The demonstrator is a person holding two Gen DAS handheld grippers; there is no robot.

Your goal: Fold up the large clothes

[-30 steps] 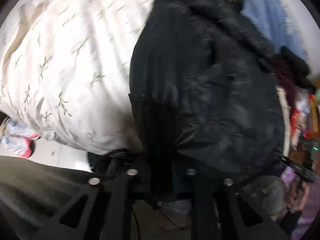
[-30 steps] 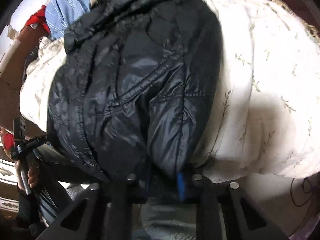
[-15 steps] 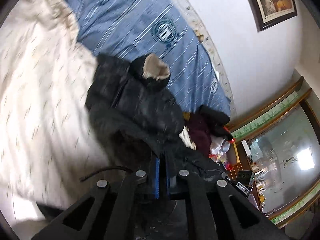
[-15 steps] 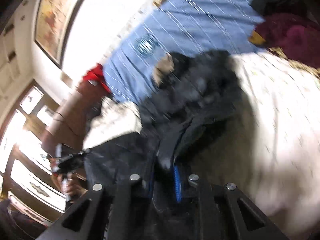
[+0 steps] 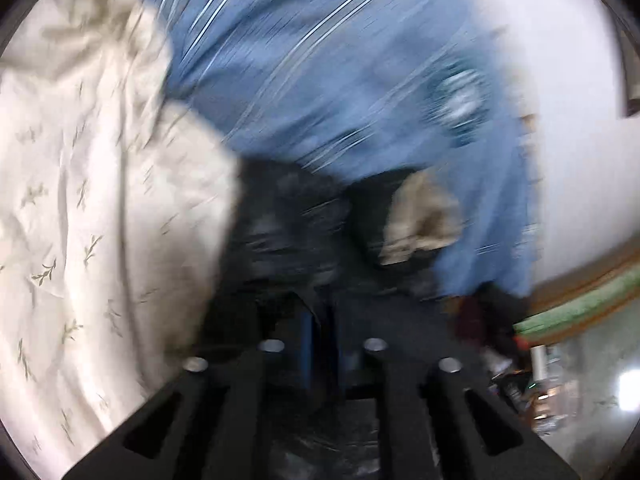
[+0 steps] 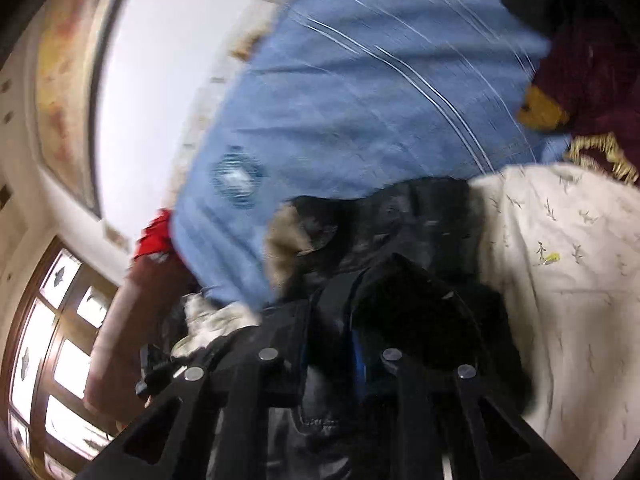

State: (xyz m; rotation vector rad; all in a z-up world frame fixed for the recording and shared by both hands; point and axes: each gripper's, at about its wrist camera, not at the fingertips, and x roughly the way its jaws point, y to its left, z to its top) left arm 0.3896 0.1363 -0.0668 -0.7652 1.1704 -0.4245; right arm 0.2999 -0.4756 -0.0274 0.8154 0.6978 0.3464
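Note:
A black puffer jacket (image 5: 288,236) with a tan fur hood trim (image 5: 420,220) lies on the bed, partly on a cream leaf-print duvet (image 5: 100,220) and partly on a blue striped cover (image 5: 320,80). My left gripper (image 5: 322,320) is shut on the jacket's near edge. In the right wrist view the jacket (image 6: 400,240) and its fur trim (image 6: 284,244) lie ahead, and my right gripper (image 6: 332,320) is shut on its black fabric. Both views are blurred.
A dark red cloth with gold fringe (image 6: 592,80) lies at the bed's right. Dark and red clothes (image 5: 480,312) are piled by the blue cover. A framed picture (image 6: 64,80) hangs on the white wall. A wooden cabinet with glass panes (image 6: 48,360) stands left.
Both grippers have carried the jacket's lower edge forward toward the hood. The jacket, spread long before, is now bunched short. The views have tilted up toward the wall.

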